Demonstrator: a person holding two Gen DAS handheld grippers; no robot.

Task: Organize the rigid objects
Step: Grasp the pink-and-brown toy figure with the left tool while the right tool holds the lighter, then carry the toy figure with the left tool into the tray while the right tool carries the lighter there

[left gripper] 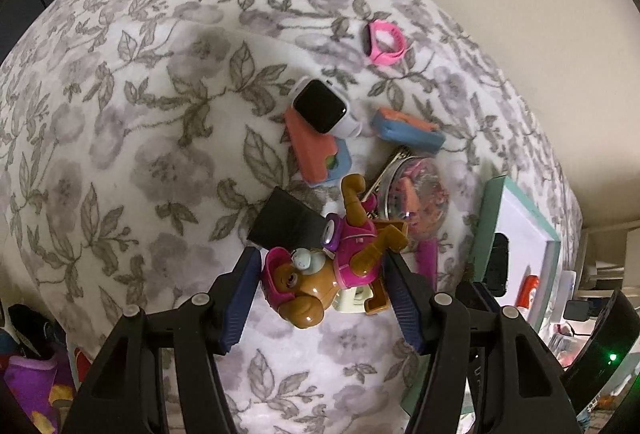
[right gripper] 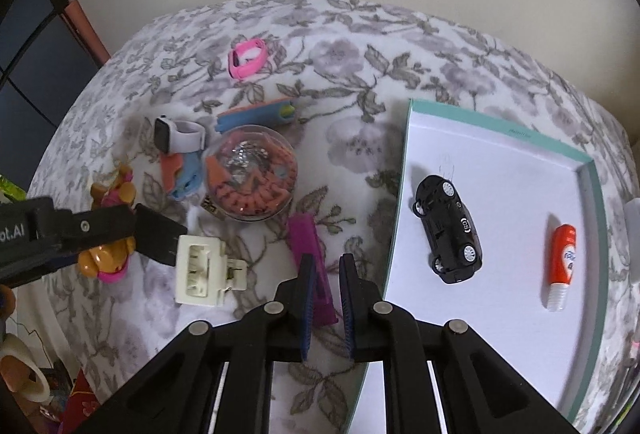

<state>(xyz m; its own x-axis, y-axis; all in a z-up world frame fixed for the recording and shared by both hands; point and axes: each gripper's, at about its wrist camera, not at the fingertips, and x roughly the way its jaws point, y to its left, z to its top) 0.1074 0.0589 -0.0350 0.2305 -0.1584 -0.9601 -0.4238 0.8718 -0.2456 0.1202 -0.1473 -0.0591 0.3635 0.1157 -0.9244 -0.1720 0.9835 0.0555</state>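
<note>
Left wrist view has the left gripper (left gripper: 320,288) with its fingers set either side of a toy puppy figure (left gripper: 320,270), pinching it across the head and body; it looks raised just over the floral bedspread (left gripper: 140,114), though contact with the cloth cannot be ruled out. Right wrist view shows the right gripper (right gripper: 325,308) with fingers drawn close together and nothing between them; a purple comb-like piece (right gripper: 310,266) lies on the cloth under them.

To do this step well, I judge the figure should be carried level toward the teal-rimmed tray (right gripper: 596,234) on the right, kept clear of the cream clip (right gripper: 202,270) and the clear round case (right gripper: 250,174) that crowd it, and set down on a bare patch apart from the black toy car (right gripper: 448,228) and the orange tube (right gripper: 562,266) already inside; the glossy, uneven body may twist in the grip, so a slow release low to the tray is wise.

Hard shiny plastic makes up the figure: brown body, pink helmet and vest, goggles on the brow, limbs sticking out.
</note>
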